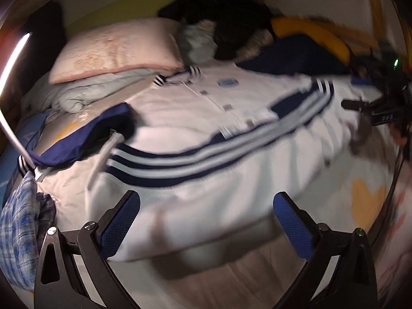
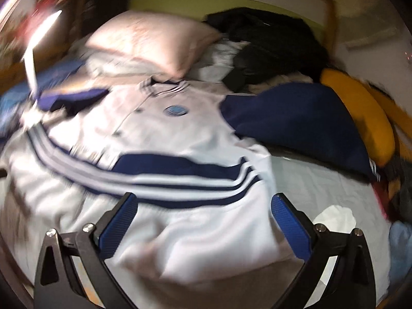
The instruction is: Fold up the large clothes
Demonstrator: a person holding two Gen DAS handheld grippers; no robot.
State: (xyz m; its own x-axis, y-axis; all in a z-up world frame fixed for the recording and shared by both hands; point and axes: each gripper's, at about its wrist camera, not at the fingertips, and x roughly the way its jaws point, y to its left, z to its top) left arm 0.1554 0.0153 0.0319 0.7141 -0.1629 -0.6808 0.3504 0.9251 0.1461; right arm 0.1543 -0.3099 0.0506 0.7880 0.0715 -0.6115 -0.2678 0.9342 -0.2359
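Note:
A white jacket (image 1: 193, 103) with navy and white stripes lies face up on the bed, collar toward the pillow. One striped sleeve is folded across its front. In the right wrist view the jacket (image 2: 159, 134) has a navy sleeve (image 2: 296, 123) spread out to the right. My left gripper (image 1: 206, 198) hangs open over the jacket's lower left part, its blue pads wide apart and pressing on nothing. My right gripper (image 2: 203, 199) is open too, over the lower right part just below the stripes. Its dark frame (image 1: 381, 113) shows at the right edge of the left wrist view.
A pink pillow (image 1: 116, 49) lies at the bed's head, beside a black clothing pile (image 1: 226, 25) and a yellow item (image 1: 309, 33). Plaid cloth (image 1: 20, 226) hangs at the left. A bright lamp bar (image 1: 15, 56) stands at the left edge.

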